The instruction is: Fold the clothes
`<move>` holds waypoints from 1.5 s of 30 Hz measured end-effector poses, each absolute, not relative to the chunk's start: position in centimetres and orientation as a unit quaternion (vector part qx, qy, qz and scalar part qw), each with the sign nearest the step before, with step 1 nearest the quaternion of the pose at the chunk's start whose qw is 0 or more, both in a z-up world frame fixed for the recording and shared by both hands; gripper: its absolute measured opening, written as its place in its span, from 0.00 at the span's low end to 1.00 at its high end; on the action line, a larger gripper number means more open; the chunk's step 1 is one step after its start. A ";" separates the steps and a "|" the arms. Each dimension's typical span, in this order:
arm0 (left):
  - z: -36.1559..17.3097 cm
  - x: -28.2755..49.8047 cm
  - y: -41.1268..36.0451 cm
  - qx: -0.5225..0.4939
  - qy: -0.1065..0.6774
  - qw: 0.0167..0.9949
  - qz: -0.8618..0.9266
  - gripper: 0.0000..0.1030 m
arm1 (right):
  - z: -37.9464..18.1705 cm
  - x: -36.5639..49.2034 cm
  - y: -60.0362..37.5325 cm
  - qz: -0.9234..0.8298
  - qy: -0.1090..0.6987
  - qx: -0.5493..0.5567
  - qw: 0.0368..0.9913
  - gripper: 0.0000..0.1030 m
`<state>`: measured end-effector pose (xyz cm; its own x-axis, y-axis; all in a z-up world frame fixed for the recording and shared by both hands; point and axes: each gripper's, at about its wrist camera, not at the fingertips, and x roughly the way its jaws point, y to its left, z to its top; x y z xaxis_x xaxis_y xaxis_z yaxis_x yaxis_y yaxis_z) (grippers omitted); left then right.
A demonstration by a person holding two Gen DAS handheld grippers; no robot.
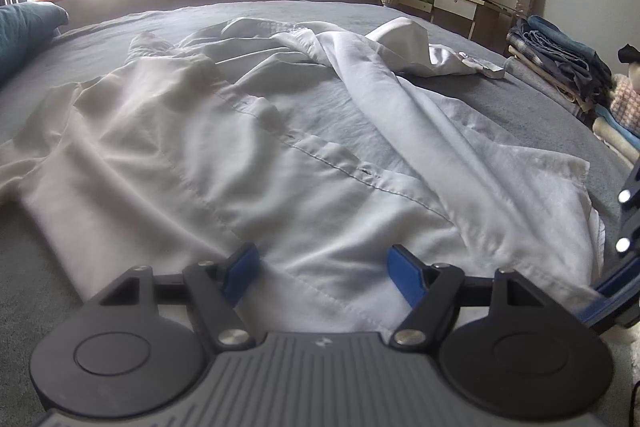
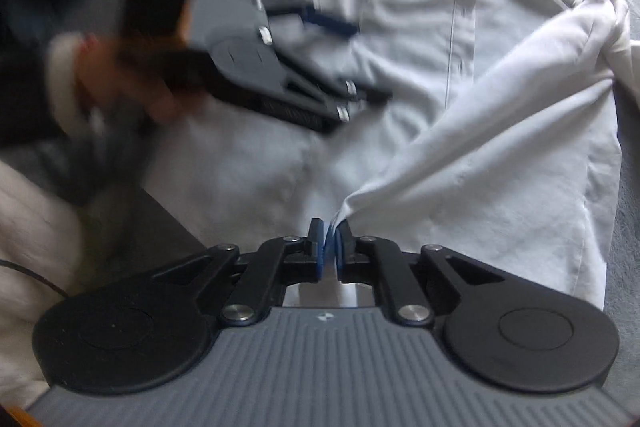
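Both grippers hover over a white shirt (image 1: 280, 131) that lies spread and rumpled on a grey bed (image 1: 500, 99). On the left side, the left gripper (image 1: 322, 273) stands with its blue pads (image 1: 404, 273) wide apart and nothing between them; the shirt's near hem lies just under and ahead of those pads, and the garment runs away from them toward the far side of the bed, its placket seam slanting across the middle and one front panel thrown back to the right. Seen from the right wrist, the same left gripper (image 2: 332, 23) is held in a blurred hand (image 2: 120, 79) above the shirt's lower part. Pointing steeply down, the right gripper (image 2: 329, 247) has its pads nearly together, pinching a bunched tip of white cloth (image 2: 460, 147) that rises from the tips and stretches up and right to the rest of the shirt. A stack of folded clothes (image 1: 560, 67) sits at the bed's right edge, well apart from the shirt.
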<state>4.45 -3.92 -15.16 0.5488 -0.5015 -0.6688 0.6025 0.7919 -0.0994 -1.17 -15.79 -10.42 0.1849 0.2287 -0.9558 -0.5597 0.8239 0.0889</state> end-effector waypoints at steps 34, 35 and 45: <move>-16.1 3.9 -6.3 -0.063 0.360 0.812 -0.455 0.38 | -7.8 26.6 -27.2 0.004 0.441 0.085 0.894 0.42; -16.1 4.0 -6.2 -0.071 0.363 0.807 -0.461 0.38 | -8.4 28.0 -27.8 -0.010 0.440 0.095 0.893 0.42; -17.1 4.1 -6.6 -0.105 0.378 0.770 -0.502 0.28 | -12.1 35.0 -33.1 -0.069 0.442 0.240 0.862 0.42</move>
<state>4.11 -6.60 -17.07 0.2092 -0.8537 -0.4769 0.6941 0.4731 -0.5425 35.03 -33.08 -12.13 0.6003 0.0930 -0.7944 0.3310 0.8753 0.3525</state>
